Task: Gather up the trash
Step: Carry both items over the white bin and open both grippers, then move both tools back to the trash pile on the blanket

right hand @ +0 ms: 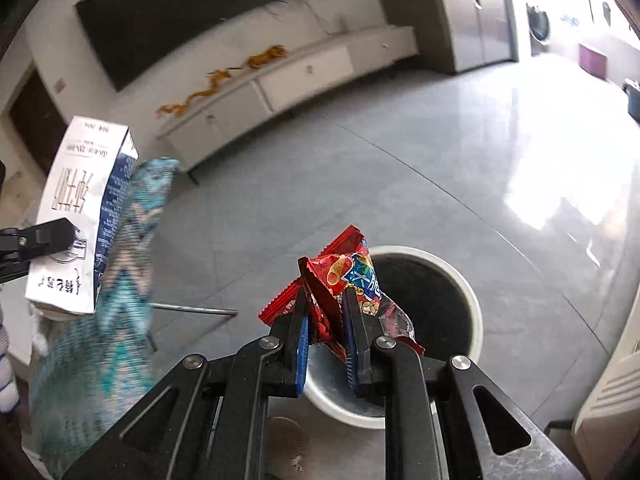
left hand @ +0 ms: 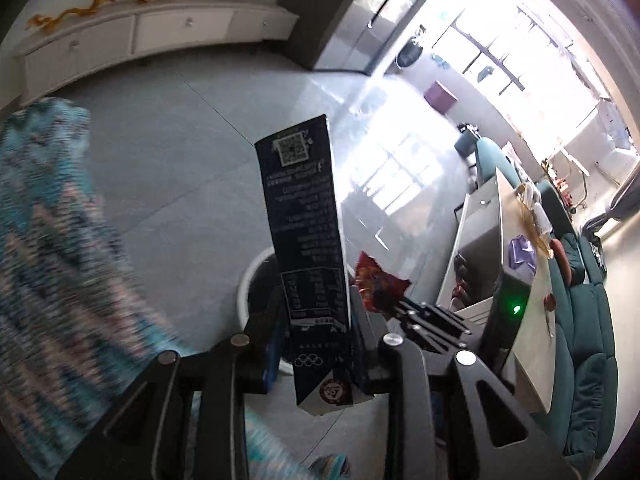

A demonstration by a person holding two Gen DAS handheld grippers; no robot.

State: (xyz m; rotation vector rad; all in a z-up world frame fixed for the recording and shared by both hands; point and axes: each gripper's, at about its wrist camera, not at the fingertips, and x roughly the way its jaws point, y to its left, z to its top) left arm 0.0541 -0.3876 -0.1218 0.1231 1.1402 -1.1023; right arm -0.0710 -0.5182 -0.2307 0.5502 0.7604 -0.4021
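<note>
Black linkage bars fill the bottom of both wrist views. Between them, the left hand-held gripper is clamped on a tall dark-blue milk carton, which stands upright between the pads with its printed side facing the camera and its folded end hanging below them. From the right wrist view the same carton shows its white face, pinched by a black finger well to the left of the bin.

The right hand-held gripper has a crumpled red snack wrapper between its blue-padded fingers, the jaws narrow; the frame does not settle whether the pads still press on it. The wrapper sits directly over the near rim of a round white bin with a dark inside, standing on the grey tiled floor.

In the left view the bin lies just behind the carton, with the wrapper to its right. A blue patterned cloth hangs left of the bin. A long white cabinet runs along the wall beyond it.
</note>
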